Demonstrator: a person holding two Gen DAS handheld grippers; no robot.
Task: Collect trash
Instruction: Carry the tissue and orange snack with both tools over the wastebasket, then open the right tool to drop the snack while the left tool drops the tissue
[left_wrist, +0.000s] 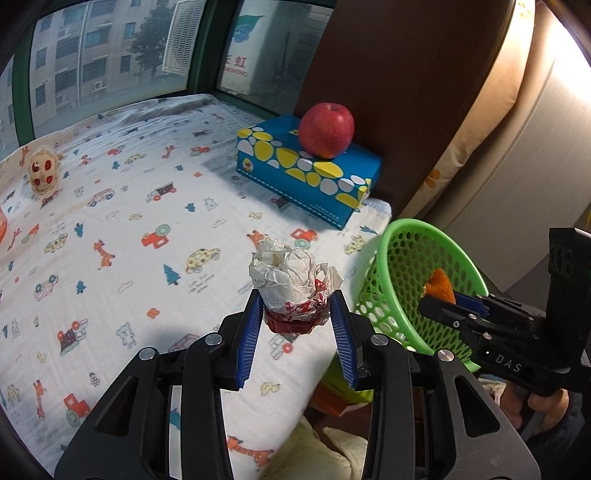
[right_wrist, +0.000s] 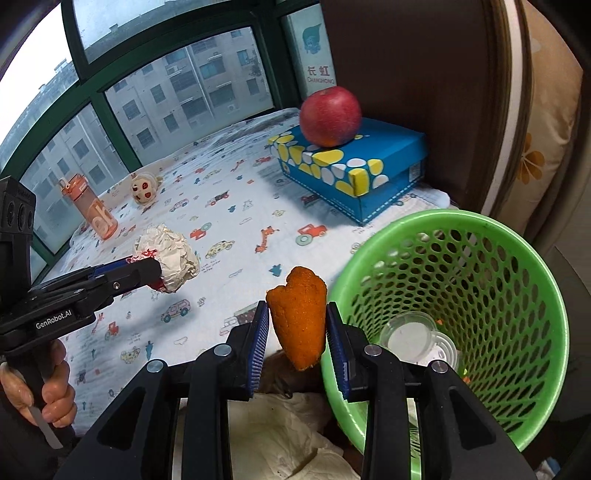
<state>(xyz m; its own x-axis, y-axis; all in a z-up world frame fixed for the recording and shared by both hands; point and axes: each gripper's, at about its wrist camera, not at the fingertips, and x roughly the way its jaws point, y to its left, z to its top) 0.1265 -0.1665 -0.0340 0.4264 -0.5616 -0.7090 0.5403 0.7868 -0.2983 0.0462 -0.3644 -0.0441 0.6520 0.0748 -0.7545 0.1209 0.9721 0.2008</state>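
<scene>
The left tool (left_wrist: 297, 308) points forward and downward, its two blue-padded fingers (left_wrist: 248, 334) partly spread and pressing on something held between them at the tips. In the right wrist view this same tool enters from nine o'clock, and a bare hand (right_wrist: 44, 397) wraps its grip at about eight o'clock. The right tool (right_wrist: 295, 332) also tilts downward, its blue pads (right_wrist: 258, 345) clamped onto something between them. In the left wrist view it reaches in from four o'clock, with the hand (left_wrist: 543, 404) holding its handle at the lower right edge.
</scene>
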